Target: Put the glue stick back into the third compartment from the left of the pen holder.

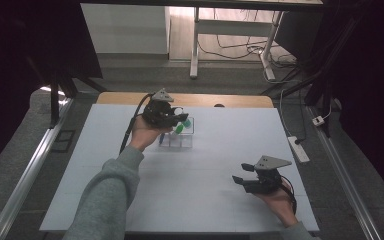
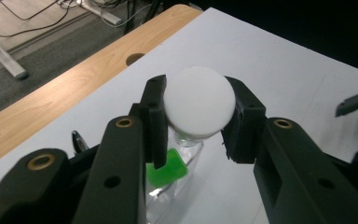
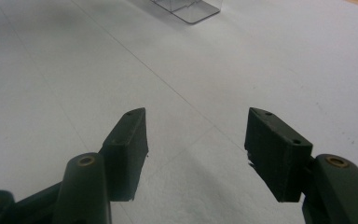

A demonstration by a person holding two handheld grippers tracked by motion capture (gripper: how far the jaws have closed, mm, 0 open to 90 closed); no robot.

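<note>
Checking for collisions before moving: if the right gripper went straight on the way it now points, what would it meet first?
Probably nothing soon: the open right gripper faces bare white table. Farther along, the clear plastic box lies roughly in line, though depth is hard to judge.

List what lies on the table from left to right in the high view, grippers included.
Left gripper holding a white-capped bottle → clear compartment box with a green-capped bottle in it → right gripper, jaws open and empty.

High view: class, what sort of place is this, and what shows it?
Probably a lab or workshop: a covered worktable, trailing cables on the floor, and a power strip beside the table.
</note>
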